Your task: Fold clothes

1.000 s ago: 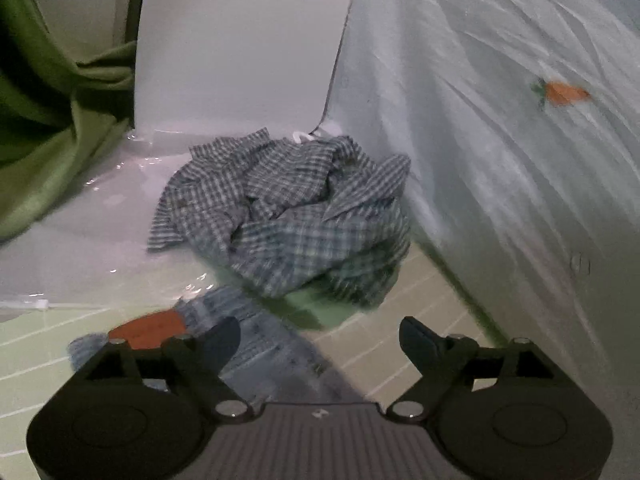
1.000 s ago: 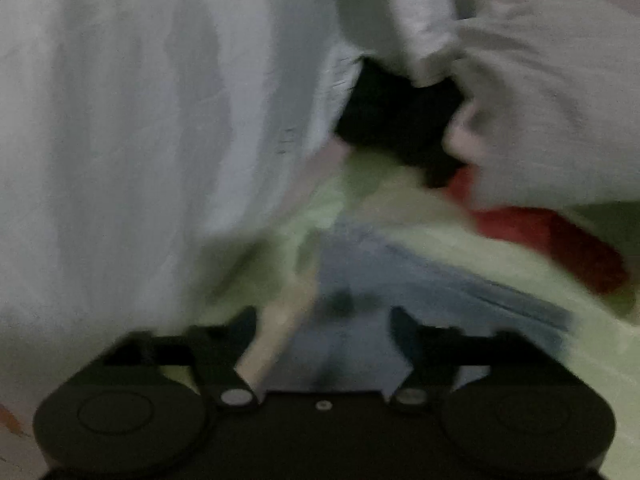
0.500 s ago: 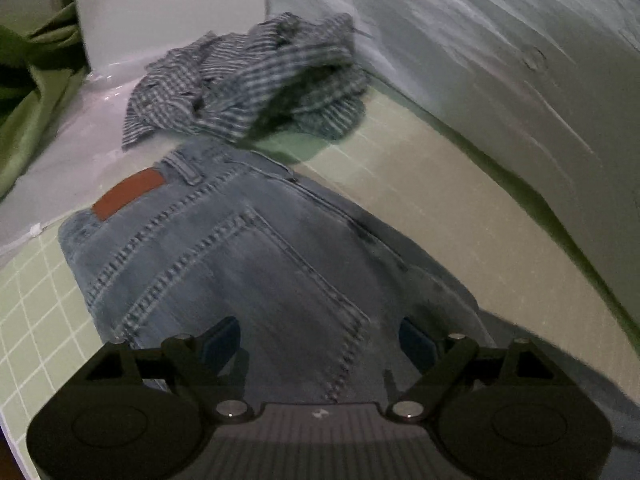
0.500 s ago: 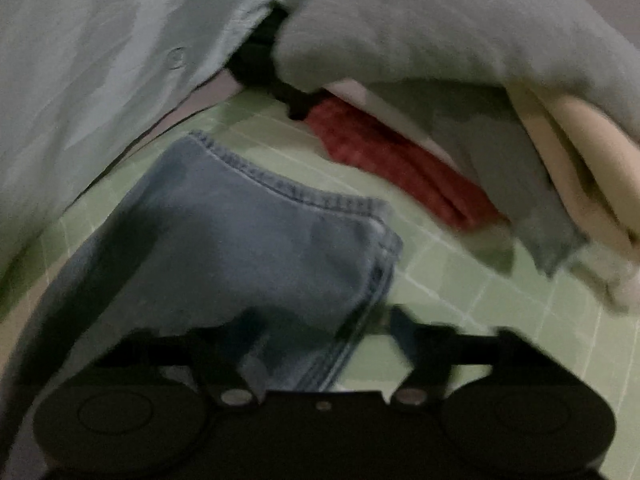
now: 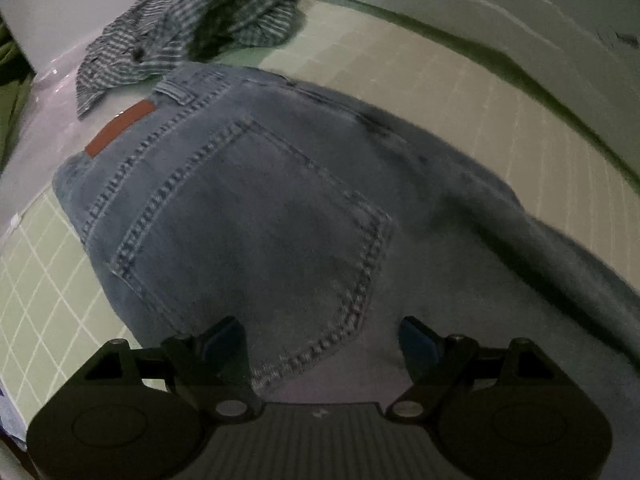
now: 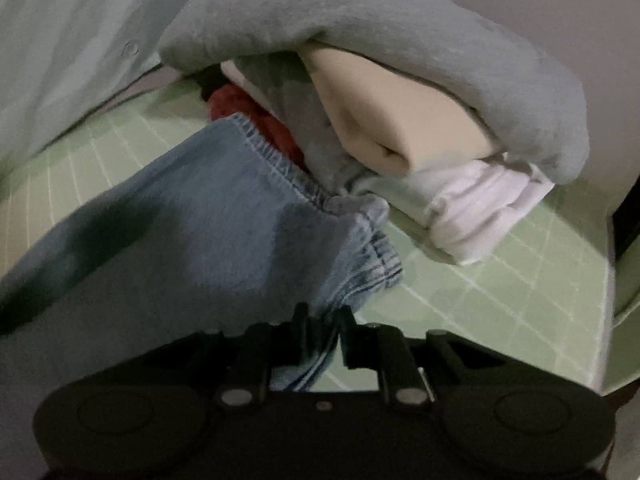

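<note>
Below the jeans (image 5: 260,208) pocket, the denim runs out of the left wrist view's right edge. Above them, the checked shirt (image 5: 192,28) is cut by the top edge. In the right wrist view, the red cloth (image 6: 256,120) beside the jeans' hem is mostly buried under a blurred clothes pile (image 6: 400,80).

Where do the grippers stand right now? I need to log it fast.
Left gripper: open, above the jeans, holding nothing.
Right gripper: jaws closing on the jeans' hem edge.
</note>
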Motion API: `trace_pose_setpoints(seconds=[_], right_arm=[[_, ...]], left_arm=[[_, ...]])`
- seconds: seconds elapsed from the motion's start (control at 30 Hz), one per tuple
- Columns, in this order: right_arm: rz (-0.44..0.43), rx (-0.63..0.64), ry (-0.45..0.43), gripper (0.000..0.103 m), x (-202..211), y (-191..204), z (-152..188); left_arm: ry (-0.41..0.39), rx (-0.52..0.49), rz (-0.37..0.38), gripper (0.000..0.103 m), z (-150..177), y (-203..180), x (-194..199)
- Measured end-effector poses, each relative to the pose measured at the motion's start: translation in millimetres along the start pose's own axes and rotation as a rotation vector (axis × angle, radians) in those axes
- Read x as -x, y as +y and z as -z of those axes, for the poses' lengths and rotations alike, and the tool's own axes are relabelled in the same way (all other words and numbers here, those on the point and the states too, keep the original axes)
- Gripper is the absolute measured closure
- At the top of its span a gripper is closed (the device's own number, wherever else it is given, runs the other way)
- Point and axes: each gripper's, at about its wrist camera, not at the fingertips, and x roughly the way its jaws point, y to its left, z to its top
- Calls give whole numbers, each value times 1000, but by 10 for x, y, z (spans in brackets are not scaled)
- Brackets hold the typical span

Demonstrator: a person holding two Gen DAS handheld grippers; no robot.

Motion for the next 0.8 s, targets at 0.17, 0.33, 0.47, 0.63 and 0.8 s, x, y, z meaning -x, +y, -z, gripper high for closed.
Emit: trace_pose_setpoints(seconds=[0.17, 0.33, 0.47, 0.63, 0.8], right_arm=[[38, 149, -105, 25, 281, 259, -27], [-149, 245, -134, 16, 416, 776, -6], [-288, 328, -80, 15, 355, 1172, 17], [-353, 423, -32, 15, 203, 1541, -6], [-400, 422, -7, 11, 43, 1813, -176]], left_arm=[[9, -51, -7, 14, 41, -104, 2], [-28, -118, 8, 14, 29, -292, 63], [-41, -219, 72, 14, 0, -540, 44], [-33, -314, 75, 12, -33, -919, -84], [-48, -346, 93, 10, -189, -1213, -227]])
